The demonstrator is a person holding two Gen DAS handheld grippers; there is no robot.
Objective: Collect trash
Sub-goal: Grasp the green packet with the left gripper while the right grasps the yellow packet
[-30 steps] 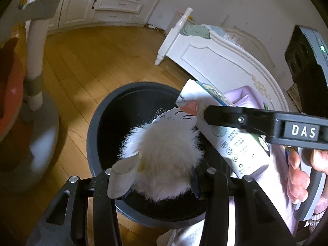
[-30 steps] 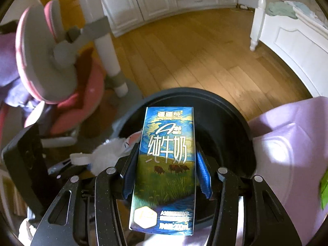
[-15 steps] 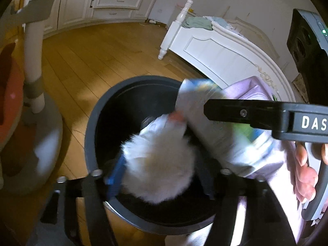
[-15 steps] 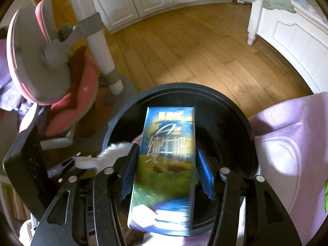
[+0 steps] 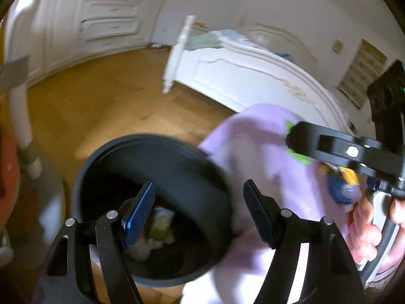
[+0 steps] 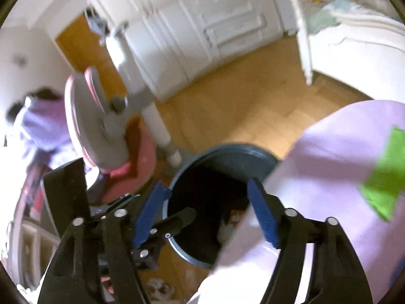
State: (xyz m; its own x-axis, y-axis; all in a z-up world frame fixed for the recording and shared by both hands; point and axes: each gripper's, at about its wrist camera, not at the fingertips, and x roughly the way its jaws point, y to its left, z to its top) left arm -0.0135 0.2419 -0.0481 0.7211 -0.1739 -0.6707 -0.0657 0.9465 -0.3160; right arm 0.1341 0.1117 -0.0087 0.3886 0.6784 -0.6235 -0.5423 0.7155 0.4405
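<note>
Both frames motion-blurred. Left gripper [image 5: 200, 202] has its jaws spread wide, nothing between them; it sits above the dark round trash bin [image 5: 108, 152] on the wood floor [image 5: 101, 96]. Down inside the bin lies a milk carton [image 5: 162, 224] with something white and fluffy [image 5: 141, 249] beside it, both at the bottom, details too blurry to read.

Right gripper [image 6: 205, 207] also has its jaws spread apart and holds nothing. In the right wrist view the bin [image 6: 227, 152] sits just beyond the fingertips, its inside mostly dark, a small pale bit of trash [image 6: 225, 228] visible low in it. The left gripper's black finger [image 6: 174, 221] pokes over the bin's near rim.

Purple cloth [image 5: 255, 152] covers a surface touching the bin's right side; a green patch [image 6: 384, 174] lies on it. In the left wrist view, the right gripper's black frame [image 5: 349, 152] crosses the right edge with the person's hand [image 5: 367, 228] on its handle. White bed frame [image 5: 240, 76] behind, white cabinets [image 6: 202, 25] at the far wall, pink and grey chair [image 6: 101, 126] left of the bin.
</note>
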